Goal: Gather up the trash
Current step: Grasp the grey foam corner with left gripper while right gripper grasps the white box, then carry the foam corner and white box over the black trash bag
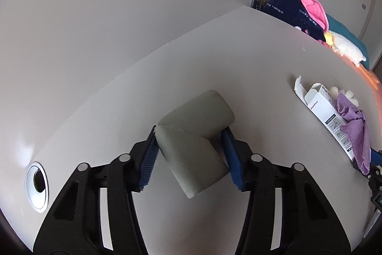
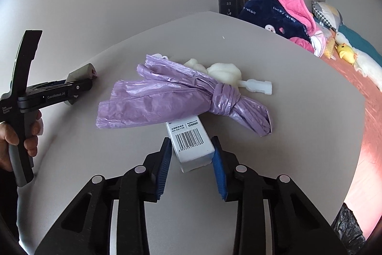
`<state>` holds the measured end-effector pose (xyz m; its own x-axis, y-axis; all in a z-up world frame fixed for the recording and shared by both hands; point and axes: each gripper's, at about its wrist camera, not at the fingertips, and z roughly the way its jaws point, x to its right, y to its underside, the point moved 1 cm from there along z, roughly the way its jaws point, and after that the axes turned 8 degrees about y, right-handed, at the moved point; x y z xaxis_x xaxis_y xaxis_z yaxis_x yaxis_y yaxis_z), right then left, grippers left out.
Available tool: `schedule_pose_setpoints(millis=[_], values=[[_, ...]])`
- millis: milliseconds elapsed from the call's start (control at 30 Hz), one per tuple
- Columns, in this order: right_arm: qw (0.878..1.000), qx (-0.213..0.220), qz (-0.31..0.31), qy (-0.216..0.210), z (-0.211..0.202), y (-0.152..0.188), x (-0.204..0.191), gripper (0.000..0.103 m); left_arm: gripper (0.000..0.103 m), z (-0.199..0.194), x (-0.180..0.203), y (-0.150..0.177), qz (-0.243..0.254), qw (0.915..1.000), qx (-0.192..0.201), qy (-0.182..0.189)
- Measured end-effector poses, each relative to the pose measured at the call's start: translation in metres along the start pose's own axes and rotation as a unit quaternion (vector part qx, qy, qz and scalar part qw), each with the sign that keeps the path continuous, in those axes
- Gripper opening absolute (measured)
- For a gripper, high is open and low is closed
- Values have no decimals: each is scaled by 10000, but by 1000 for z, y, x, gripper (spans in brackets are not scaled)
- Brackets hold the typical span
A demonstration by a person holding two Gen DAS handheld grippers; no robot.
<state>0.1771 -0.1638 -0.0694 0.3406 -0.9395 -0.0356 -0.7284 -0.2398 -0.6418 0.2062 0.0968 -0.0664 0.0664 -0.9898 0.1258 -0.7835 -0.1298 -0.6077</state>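
Observation:
My left gripper (image 1: 189, 143) is shut on a bent grey cardboard tube (image 1: 195, 135) and holds it over the white table (image 1: 214, 51). It also shows at the left of the right wrist view (image 2: 83, 83), with the tube (image 2: 81, 72) in it. My right gripper (image 2: 192, 154) has its blue pads on both sides of a white carton with a barcode (image 2: 191, 142); the left pad touches it. A knotted purple plastic bag (image 2: 179, 97) lies across the carton's far end. White foam pieces (image 2: 224, 73) lie behind the bag.
A metal cable grommet (image 1: 38, 183) sits in the table at the left. A bed with a dark blue and pink blanket (image 2: 281, 13), pillows and plush toys (image 2: 346, 51) runs along the table's far right edge. A black bag (image 2: 348, 228) is at the lower right.

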Motion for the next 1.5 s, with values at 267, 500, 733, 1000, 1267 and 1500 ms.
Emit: schedule_pose_setpoints(millis=[267,500,733,1000,1267,1500], values=[[9988,-48,295,-391,-15,18,-6,31,48,-14,9,19,56,9997,36,236],[9966,103,557,-599,-43,40,-11,31,48,-38,19,38,70,9990,129,413],[9923,291,695,-978,-81,54,-19,31,47,-72,36,50,159,9978,334,549],[9901,683,802,-928,-127,63,-15,31,47,-117,57,58,256,9952,637,703],[9889,859,959,-738,-161,87,4,31,47,-138,89,79,383,9926,669,936],[9870,994,1153,-504,-183,109,23,31,47,-144,120,89,549,9895,664,1157]])
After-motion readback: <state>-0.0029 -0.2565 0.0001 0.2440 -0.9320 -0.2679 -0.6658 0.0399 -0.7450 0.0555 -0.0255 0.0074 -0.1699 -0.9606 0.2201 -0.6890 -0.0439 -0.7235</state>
